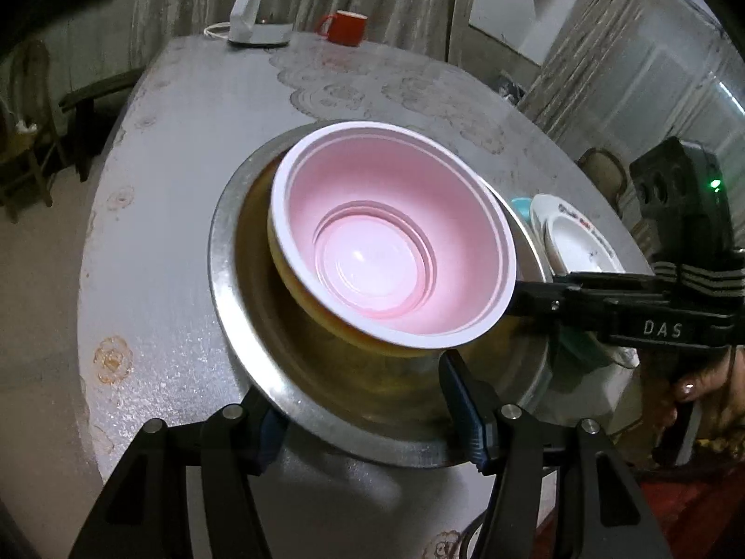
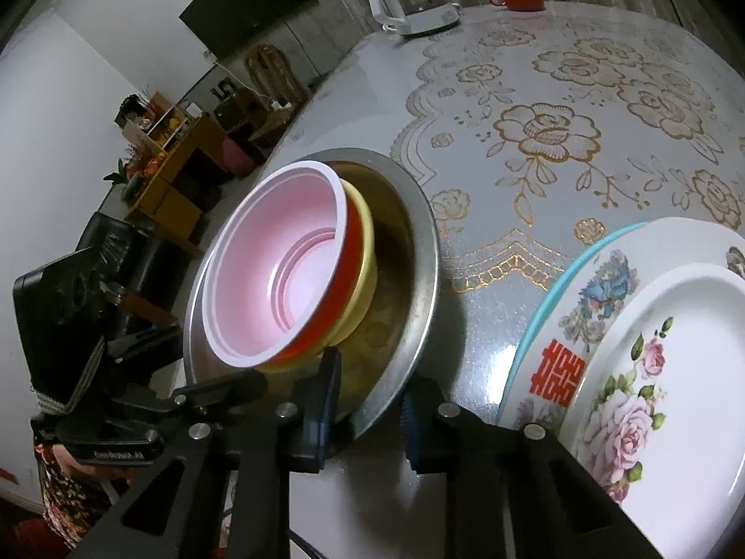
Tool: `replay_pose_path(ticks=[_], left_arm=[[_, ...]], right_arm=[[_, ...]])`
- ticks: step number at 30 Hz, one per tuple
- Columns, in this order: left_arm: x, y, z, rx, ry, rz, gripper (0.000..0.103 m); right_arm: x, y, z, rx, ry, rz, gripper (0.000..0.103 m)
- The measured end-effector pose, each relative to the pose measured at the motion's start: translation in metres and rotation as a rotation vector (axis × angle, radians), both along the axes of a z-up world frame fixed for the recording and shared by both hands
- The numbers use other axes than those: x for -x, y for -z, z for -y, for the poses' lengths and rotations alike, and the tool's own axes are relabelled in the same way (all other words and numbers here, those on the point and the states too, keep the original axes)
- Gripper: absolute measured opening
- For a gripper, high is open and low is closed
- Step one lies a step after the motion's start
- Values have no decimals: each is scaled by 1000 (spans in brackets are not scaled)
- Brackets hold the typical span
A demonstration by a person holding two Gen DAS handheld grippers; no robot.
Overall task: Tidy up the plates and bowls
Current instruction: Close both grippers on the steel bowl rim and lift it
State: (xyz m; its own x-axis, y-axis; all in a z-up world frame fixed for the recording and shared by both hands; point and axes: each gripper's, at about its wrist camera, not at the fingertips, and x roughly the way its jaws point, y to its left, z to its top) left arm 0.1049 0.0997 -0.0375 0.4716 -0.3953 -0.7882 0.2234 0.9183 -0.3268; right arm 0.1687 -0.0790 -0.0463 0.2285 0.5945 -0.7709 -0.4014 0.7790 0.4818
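Note:
A large steel bowl (image 1: 242,326) stands on the table with a yellow bowl (image 1: 316,321) in it and a pink-lined red bowl (image 1: 386,237) nested on top, tilted. My left gripper (image 1: 363,419) is open and straddles the steel bowl's near rim. My right gripper (image 2: 368,400) is open and also straddles the steel bowl (image 2: 409,242) rim; it shows from the right in the left wrist view (image 1: 535,298), by the pink bowl's rim. A stack of plates (image 2: 652,372) with flower prints lies at the right, on a teal plate (image 2: 549,298).
A white kettle (image 1: 260,9) and a red mug (image 1: 347,28) stand at the table's far edge. The table (image 1: 177,149) has a flowered plastic cloth. Chairs and shelves stand beyond the left edge.

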Motion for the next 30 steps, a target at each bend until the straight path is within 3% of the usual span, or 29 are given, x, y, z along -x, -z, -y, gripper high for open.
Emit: replay_pose_path(ticks=[14,24,30], left_arm=[[20,-8,9,-41,-26,99,61],[24,-12,11,-17,-78,106,61],[29,-18,15,-44,-92,125,61]], right_arm=[[5,1,6,6,3,31,21],[11,-4,12,9,12,51,21],[13,-7,13,-3,18,68,21]])
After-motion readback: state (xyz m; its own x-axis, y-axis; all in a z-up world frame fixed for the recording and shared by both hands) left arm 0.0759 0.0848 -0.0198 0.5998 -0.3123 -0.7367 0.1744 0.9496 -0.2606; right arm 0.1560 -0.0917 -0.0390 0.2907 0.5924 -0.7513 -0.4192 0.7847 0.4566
